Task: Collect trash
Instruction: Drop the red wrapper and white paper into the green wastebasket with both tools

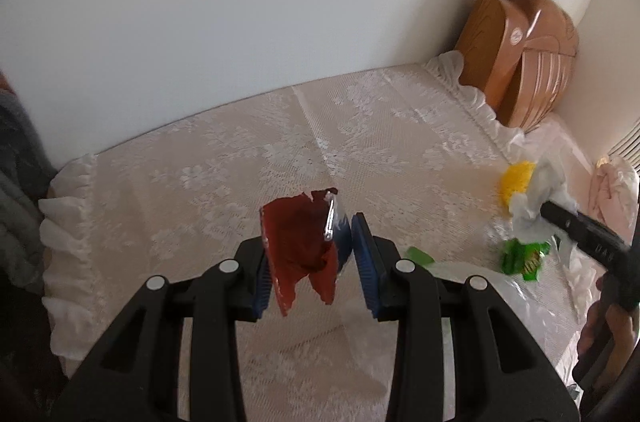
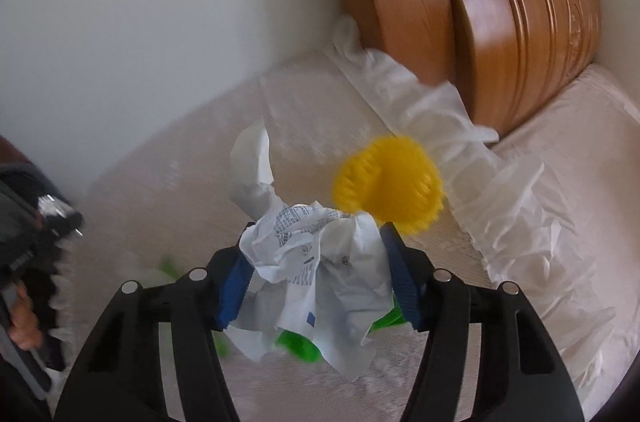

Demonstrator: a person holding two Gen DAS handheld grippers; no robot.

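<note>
My left gripper [image 1: 314, 258] is shut on a red and blue wrapper [image 1: 304, 254], held above the lace bedspread [image 1: 224, 174]. My right gripper [image 2: 316, 278] is shut on a crumpled white printed wrapper [image 2: 316, 274], held above the bed; in the left wrist view the right gripper [image 1: 540, 210] shows at the right with the white wrapper [image 1: 532, 210]. A green wrapper [image 1: 522, 260] lies under it and also shows in the right wrist view [image 2: 298, 344]. A yellow round object [image 2: 390, 184] lies on the bed just beyond the right gripper.
A wooden headboard [image 2: 500, 18] stands at the far right against the white wall [image 1: 240, 2]. A clear plastic bag [image 1: 500, 294] lies on the bed near the green wrapper. The frilled bedspread edge [image 1: 64, 242] is at the left. A pink cloth [image 1: 612, 190] lies far right.
</note>
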